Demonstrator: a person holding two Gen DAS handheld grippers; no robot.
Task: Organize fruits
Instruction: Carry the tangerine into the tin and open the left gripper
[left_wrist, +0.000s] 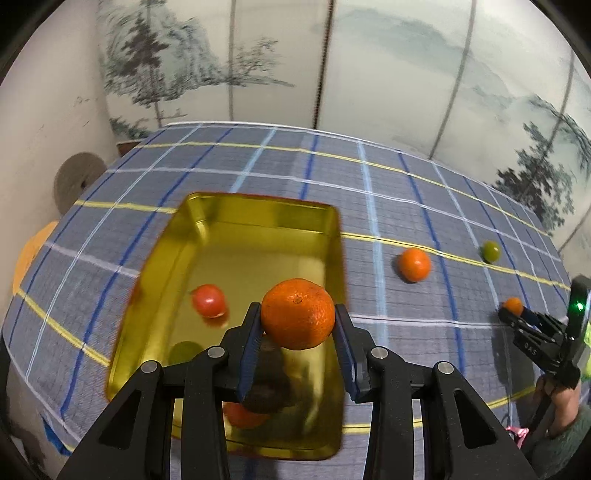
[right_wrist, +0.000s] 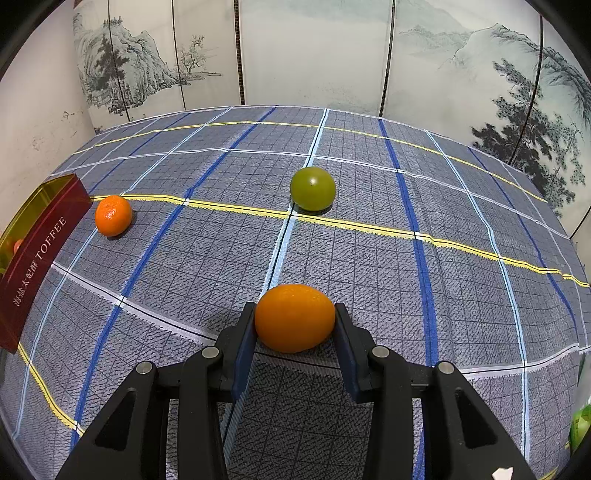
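Left wrist view: the left tongs (left_wrist: 298, 317) pinch a mandarin (left_wrist: 297, 314) between their blue pads, 1 pad on each side of the fruit. The mandarin hangs above the gold tin (left_wrist: 236, 236), over the near right part of its floor. Inside the tin, a red tomato (left_wrist: 208, 301) lies left of the held mandarin, and a green fruit (left_wrist: 183, 352) sits nearer, half hidden behind the left finger. Below the tongs, an orange fruit (left_wrist: 242, 415) and a dark shape show on the tin's floor, but I cannot tell whether they are fruit or reflections.

Right of the tin, on the checked cloth of the worktop (left_wrist: 406, 184), a second mandarin (left_wrist: 414, 264) rests alone. Farther right of the tin lies a green grape (left_wrist: 490, 251). At the right edge, well apart from the tin, the right tongs (left_wrist: 511, 310) pinch a small orange kumquat (left_wrist: 513, 305), with a person's hand (left_wrist: 557, 406) behind them.

Right wrist view: the right tongs (right_wrist: 295, 319) are closed on the kumquat (right_wrist: 294, 318), pads touching both its sides, low over the cloth. The tin (right_wrist: 40, 236) stands at the far left, its dark red wall reading TOFFEE. Just right of the tin's far corner lies the loose mandarin (right_wrist: 113, 215). The green grape (right_wrist: 313, 188) sits farther right of the tin, beyond the kumquat. A painted folding screen (right_wrist: 314, 55) stands behind the worktop.
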